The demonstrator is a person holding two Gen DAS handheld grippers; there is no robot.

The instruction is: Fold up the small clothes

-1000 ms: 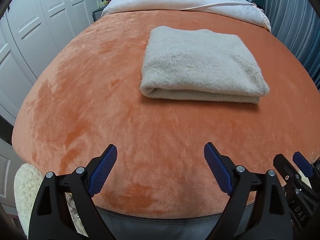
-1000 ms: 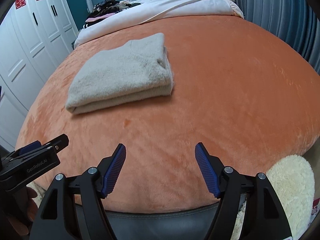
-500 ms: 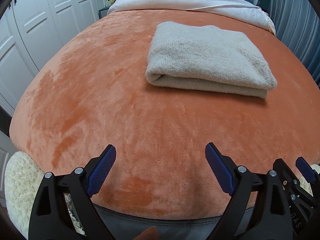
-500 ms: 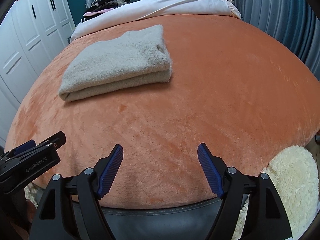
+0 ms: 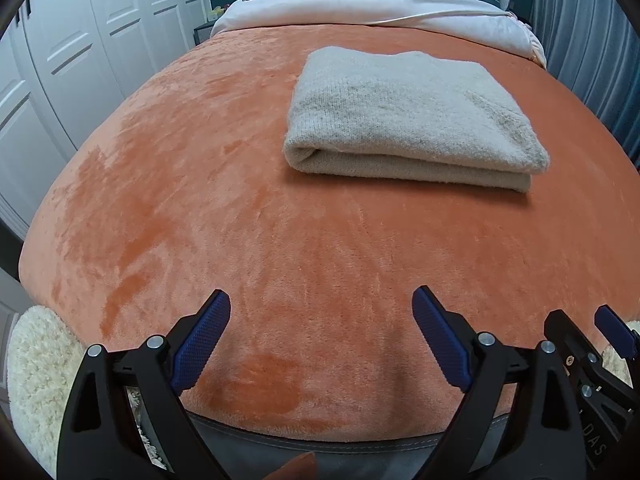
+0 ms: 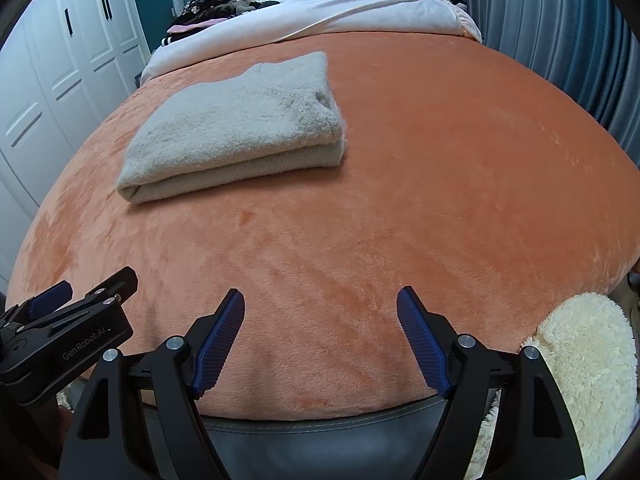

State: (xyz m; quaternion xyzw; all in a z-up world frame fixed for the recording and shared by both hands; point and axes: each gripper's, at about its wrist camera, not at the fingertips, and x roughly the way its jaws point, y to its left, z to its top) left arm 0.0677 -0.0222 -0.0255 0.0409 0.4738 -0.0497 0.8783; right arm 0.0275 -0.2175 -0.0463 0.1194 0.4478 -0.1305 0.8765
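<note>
The beige garment [image 5: 408, 116] lies folded in a neat stack on the orange blanket [image 5: 200, 200], so this piece looks finished. The left gripper [image 5: 320, 336] and right gripper [image 6: 320, 336] hover near the bed's edge, fingers wide apart, holding nothing. The dark pile [image 6: 208, 4] by the headboard may be more clothes; too far to tell.

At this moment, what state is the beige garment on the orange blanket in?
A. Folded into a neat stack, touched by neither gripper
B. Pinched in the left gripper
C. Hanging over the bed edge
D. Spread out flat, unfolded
A: the beige garment lies folded in layers on the orange blanket, while the left gripper and right gripper are open and apart from it.
</note>
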